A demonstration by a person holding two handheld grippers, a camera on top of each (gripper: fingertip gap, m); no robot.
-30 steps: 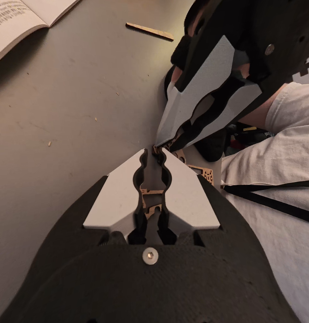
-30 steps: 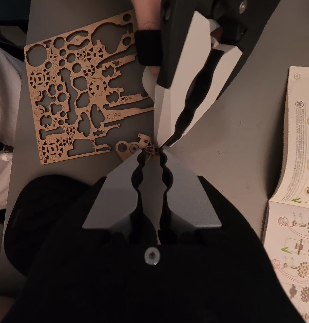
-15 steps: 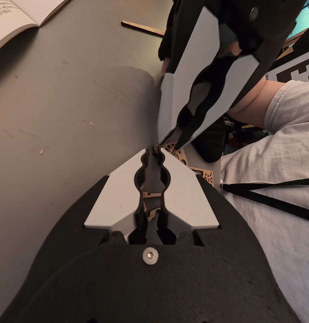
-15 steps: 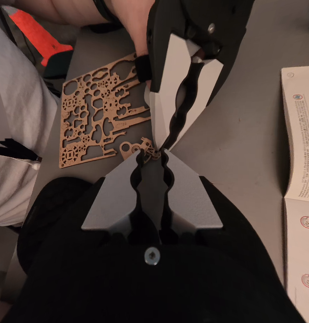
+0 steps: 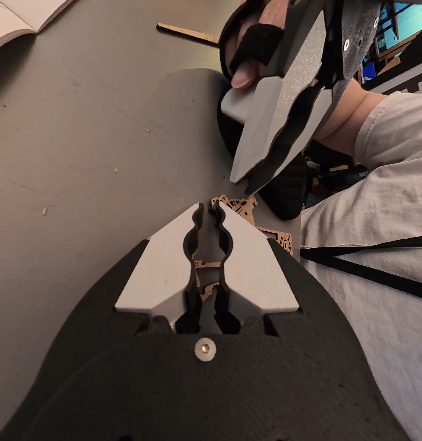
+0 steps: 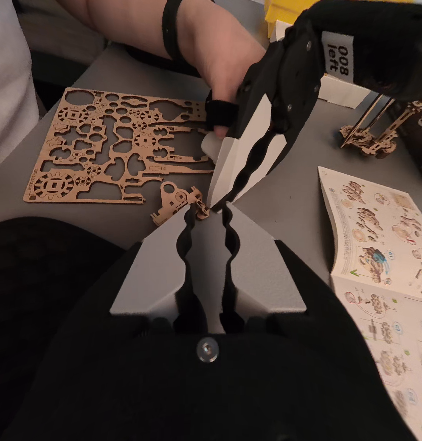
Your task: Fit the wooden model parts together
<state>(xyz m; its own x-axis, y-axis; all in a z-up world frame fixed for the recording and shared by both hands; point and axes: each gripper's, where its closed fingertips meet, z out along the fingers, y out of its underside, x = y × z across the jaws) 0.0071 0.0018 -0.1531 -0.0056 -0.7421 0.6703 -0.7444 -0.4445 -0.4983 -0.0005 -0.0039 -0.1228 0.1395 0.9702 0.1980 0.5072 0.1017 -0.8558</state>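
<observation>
A flat wooden part (image 6: 174, 199) with a round hole lies on the grey table, with a small wooden piece (image 6: 202, 211) at its right end. It also shows in the left wrist view (image 5: 236, 207). My left gripper (image 5: 209, 207) is shut, its tips pinching the edge of that small piece; in the right wrist view it (image 6: 214, 207) comes down from the upper right. My right gripper (image 6: 207, 207) is slightly open and empty. In the left wrist view it (image 5: 242, 186) hangs a little above and behind the part, not touching it.
The cut-out wooden sheet (image 6: 105, 152) lies left of the part, near the table edge and the person's sleeve. An open instruction booklet (image 6: 377, 250) lies to the right. A built wooden model (image 6: 369, 140) and a white box (image 6: 336, 93) stand behind. A loose wooden strip (image 5: 188, 33) lies farther out.
My right gripper has let go of the small piece and drawn back up and away from it. My left gripper has stayed shut at the part.
</observation>
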